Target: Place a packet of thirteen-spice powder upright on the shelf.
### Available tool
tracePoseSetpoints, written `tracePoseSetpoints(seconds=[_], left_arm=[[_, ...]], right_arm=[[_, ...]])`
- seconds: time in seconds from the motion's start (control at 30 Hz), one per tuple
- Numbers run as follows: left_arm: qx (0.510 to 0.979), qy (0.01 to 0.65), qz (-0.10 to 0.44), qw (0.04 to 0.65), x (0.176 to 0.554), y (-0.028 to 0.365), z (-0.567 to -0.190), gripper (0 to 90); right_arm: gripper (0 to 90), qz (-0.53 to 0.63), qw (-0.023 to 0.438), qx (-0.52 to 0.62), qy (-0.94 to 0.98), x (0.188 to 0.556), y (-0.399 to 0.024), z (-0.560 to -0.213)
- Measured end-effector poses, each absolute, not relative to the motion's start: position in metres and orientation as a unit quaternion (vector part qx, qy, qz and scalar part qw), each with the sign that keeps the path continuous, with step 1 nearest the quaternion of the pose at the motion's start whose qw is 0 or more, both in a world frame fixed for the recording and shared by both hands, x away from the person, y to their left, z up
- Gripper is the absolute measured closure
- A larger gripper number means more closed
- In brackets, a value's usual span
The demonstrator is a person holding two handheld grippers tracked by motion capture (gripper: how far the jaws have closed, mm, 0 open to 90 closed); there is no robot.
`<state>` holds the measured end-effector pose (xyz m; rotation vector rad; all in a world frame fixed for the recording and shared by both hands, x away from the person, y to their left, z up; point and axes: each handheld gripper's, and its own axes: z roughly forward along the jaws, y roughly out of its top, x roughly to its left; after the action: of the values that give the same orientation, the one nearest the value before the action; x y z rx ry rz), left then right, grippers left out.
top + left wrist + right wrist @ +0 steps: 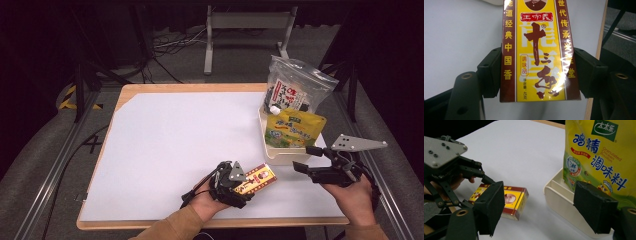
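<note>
- The left gripper (248,183) sits near the front edge of the bench (165,135), at the front right of the white sheet.
- Its jaws are clamped on the box (256,179), one black pad on each long side.
- In the left gripper view the box (537,50) runs straight away from the camera between the two pads, which press on its red side bands.
- The box is red and yellow with Chinese lettering and a small portrait at its far end; its clear wrap glints.
- In the right gripper view the box (504,201) lies flat and low over the white sheet, the left gripper (486,183) gripping its left end.
- The right gripper (306,159) is level at the right side of the bench, pointing left toward the tray (280,157).
- Its jaws stand apart, with nothing pressed between them.
- In the right gripper view one pad is in front of the box and the other in front of the tray (556,195) and the yellow pouch (596,157); whether they touch the tray I cannot tell.
- The tray is cream, at the right edge of the bench, well right of the box.
- The yellow pouch (292,129) stands upright in the tray.
- Behind it a clear bag (295,87) with a red-and-white label stands at the tray's far end.
</note>
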<state>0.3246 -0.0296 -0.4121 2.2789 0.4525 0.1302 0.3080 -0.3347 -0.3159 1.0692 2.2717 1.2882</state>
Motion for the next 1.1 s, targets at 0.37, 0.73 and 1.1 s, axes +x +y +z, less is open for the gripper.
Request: tracePoseSetpoints(seconds=[0.37, 0.73, 1.1], left_arm=[[0.863, 0.184, 0.106, 0.458, 0.321, -0.009, -0.398, 32.4], [0.834, 0.192, 0.146, 0.497, 0.319, 0.003, -0.396, 32.4], [0.807, 0.191, 0.159, 0.536, 0.315, 0.011, -0.397, 32.3]], right_arm=[[26.7, 0.450, 0.157, 0.356, 0.804, 0.307, -0.324, -0.306], [29.5, 0.437, 0.120, 0.329, 0.829, 0.318, -0.298, -0.293], [30.8, 0.440, 0.105, 0.313, 0.835, 0.332, -0.277, -0.276]])
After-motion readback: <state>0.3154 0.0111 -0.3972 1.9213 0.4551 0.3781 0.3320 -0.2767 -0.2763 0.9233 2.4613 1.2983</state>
